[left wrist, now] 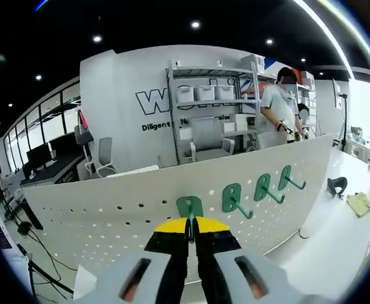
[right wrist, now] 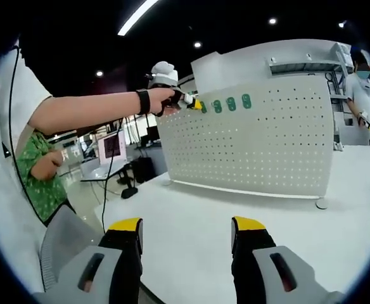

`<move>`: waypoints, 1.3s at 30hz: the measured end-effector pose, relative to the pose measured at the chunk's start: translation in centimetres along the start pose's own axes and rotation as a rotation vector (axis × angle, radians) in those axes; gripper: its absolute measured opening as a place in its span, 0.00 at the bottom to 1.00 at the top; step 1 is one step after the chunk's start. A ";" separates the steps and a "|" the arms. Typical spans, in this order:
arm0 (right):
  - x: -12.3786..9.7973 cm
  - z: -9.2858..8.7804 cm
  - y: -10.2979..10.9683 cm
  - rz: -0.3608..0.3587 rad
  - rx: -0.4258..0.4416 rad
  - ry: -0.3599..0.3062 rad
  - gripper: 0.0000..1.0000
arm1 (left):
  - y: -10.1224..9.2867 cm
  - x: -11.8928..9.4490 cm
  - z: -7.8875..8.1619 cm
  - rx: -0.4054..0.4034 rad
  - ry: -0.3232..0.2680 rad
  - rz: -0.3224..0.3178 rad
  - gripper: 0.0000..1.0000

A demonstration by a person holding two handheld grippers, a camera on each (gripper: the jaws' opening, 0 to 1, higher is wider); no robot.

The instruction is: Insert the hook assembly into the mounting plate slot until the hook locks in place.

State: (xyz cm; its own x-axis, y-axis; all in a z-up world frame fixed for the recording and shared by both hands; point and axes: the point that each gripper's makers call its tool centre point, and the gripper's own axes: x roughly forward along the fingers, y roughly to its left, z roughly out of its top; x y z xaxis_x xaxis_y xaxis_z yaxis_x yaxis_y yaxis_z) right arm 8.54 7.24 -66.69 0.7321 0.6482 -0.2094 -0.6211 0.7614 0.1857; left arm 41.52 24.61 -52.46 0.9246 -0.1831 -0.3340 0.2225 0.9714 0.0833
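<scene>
1. Left gripper [left wrist: 191,229] up against white pegboard [left wrist: 172,202], yellow-tipped jaws clenched on a green hook [left wrist: 189,208] sitting at the board face; cannot tell whether hook is seated in the holes.
2. Three more green hooks [left wrist: 261,189] mounted in a row on same board, to the right of the held one in left gripper view, prongs pointing out.
3. Pegboard standing upright on white surface [left wrist: 337,234]; black object [left wrist: 337,185] and yellowish cloth [left wrist: 360,203] lying on surface past board's right end.
4. Right gripper [right wrist: 186,237] low over the surface [right wrist: 248,215], well apart from board, jaws spread wide, nothing between them.
5. In right gripper view: pegboard [right wrist: 261,145] seen from front, left gripper [right wrist: 190,103] at its top left corner, held by a hand [right wrist: 166,100] with black wristband, green hooks [right wrist: 231,103] in a line just beside its tip.
6. Background: shelving unit [left wrist: 213,107] with white bins, grey chair [left wrist: 207,139], person [left wrist: 280,114] in white shirt behind board; another person in green top [right wrist: 42,177] at left of right gripper view, monitor [right wrist: 111,147] on a desk.
</scene>
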 end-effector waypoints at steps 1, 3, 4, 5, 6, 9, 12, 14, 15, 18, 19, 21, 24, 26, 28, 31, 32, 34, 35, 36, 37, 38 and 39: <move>0.0 0.0 0.0 0.000 0.004 -0.002 0.57 | -0.1 0.1 0.0 -0.001 0.002 -0.005 0.03; 0.0 -0.1 0.0 -0.003 0.003 -0.002 0.57 | -0.1 0.2 0.1 -0.006 0.004 0.001 0.03; 0.0 -0.1 0.0 -0.003 0.003 -0.002 0.57 | -0.1 0.2 0.2 -0.015 0.001 0.001 0.03; 0.1 0.0 0.0 -0.001 0.004 -0.003 0.57 | -0.3 0.2 0.2 -0.020 0.002 -0.008 0.03; 0.1 -0.1 0.0 -0.001 0.007 -0.003 0.57 | -0.3 0.3 0.2 -0.023 0.007 -0.010 0.03; 0.1 -0.1 0.0 -0.004 0.009 -0.001 0.57 | -0.4 0.6 -0.2 -0.002 0.023 0.000 0.03; 0.0 -0.1 -0.1 -0.006 0.011 -0.004 0.57 | -0.4 0.5 -0.3 -0.025 0.022 0.002 0.03; 0.0 -0.1 -0.2 -0.009 0.008 -0.001 0.57 | -0.4 0.5 -0.3 -0.015 0.023 0.005 0.03; -0.1 -0.2 -0.3 -0.011 0.011 -0.001 0.57 | -0.3 0.4 -0.3 -0.013 0.021 0.012 0.03; -0.1 -0.2 -0.3 -0.014 0.014 -0.002 0.57 | 0.1 0.2 0.1 -0.026 -0.001 0.033 0.03; 0.0 -0.2 -0.3 -0.013 0.015 0.000 0.57 | 0.1 0.2 0.1 -0.031 0.005 0.029 0.03; 0.1 -0.3 -0.3 -0.011 0.016 0.000 0.57 | 0.0 0.4 0.1 -0.044 0.007 0.030 0.03; 0.2 -0.3 -0.1 -0.006 0.008 0.004 0.57 | -0.1 0.5 -0.1 -0.048 0.018 0.040 0.03; 0.2 -0.2 -0.1 -0.005 0.008 0.001 0.57 | -0.1 0.5 -0.2 -0.048 0.014 0.049 0.03; 0.1 -0.2 -0.1 -0.006 0.011 -0.002 0.56 | -0.1 0.5 -0.1 -0.059 0.017 0.052 0.03; 0.2 -0.5 -0.2 -0.005 0.011 0.006 0.56 | -0.2 0.6 -0.2 -0.062 0.020 0.058 0.03; 0.2 -0.5 -0.1 -0.004 0.011 0.008 0.56 | -0.2 0.5 -0.2 -0.060 0.019 0.061 0.03; 0.3 -0.5 -0.1 0.000 0.013 0.008 0.56 | -0.2 0.5 -0.2 -0.052 0.019 0.066 0.03; 0.4 -0.5 0.0 0.001 0.012 0.008 0.56 | -0.2 0.5 -0.2 -0.064 0.017 0.065 0.03; 0.4 -0.4 0.1 0.007 0.010 0.009 0.56 | -0.1 0.5 -0.2 -0.085 0.017 0.062 0.03; 0.5 -0.3 0.1 0.008 0.008 0.008 0.56 | 0.0 0.5 -0.2 -0.103 0.026 0.054 0.03; 0.5 -0.3 0.1 0.010 0.007 0.008 0.56 | 0.0 0.6 -0.2 -0.098 0.029 0.050 0.03; 0.5 -0.2 0.2 0.011 0.006 0.008 0.56 | 0.0 0.6 -0.2 -0.095 0.027 0.046 0.03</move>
State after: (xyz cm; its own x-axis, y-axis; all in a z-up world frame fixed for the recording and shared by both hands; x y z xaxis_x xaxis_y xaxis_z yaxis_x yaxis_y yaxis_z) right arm 8.78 7.71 -66.99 0.7231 0.6566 -0.2146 -0.6273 0.7542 0.1940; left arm 42.01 24.48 -52.84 0.9240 -0.1351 -0.3576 0.1486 0.9888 0.0103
